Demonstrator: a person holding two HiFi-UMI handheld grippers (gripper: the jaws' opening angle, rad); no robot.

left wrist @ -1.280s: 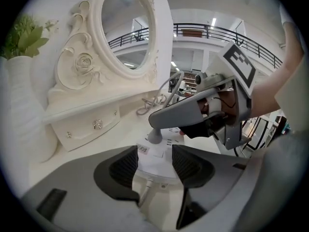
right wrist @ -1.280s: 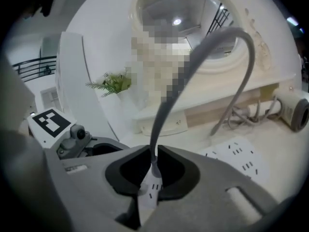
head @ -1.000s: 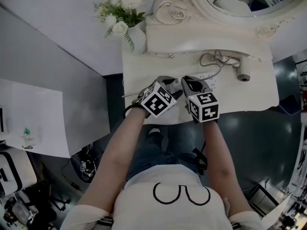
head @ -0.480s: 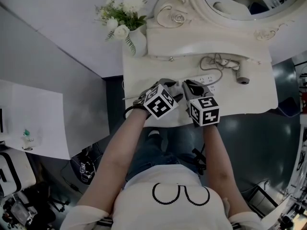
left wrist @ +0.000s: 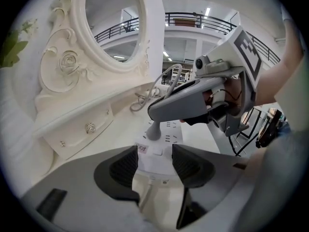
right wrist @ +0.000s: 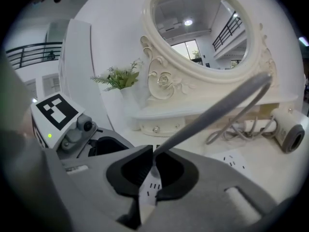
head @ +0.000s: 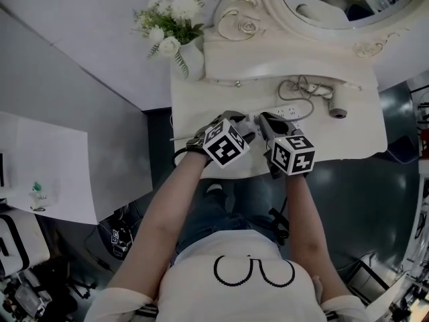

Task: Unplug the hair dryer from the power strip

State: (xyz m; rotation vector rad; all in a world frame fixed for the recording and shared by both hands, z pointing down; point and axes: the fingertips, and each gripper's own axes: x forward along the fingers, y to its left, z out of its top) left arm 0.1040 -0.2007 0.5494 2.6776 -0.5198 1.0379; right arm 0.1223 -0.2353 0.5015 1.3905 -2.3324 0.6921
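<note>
A white power strip lies on the dressing table. My left gripper is shut on its near end, pads pressed to both sides. My right gripper pinches the hair dryer's grey plug, which stands at a socket in the strip, and its jaws are closing tighter on it. The grey cord runs up and right from those jaws towards the hair dryer. In the head view the two grippers sit side by side, with the hair dryer to their right.
A carved oval mirror with small drawers stands at the table's back. A white vase of flowers is at the back left. Loops of cord lie beside the dryer. The table's front edge is just under the hands.
My right gripper has rolled a little, its marker cube shifting slightly right and down. The left gripper stays on the strip.
</note>
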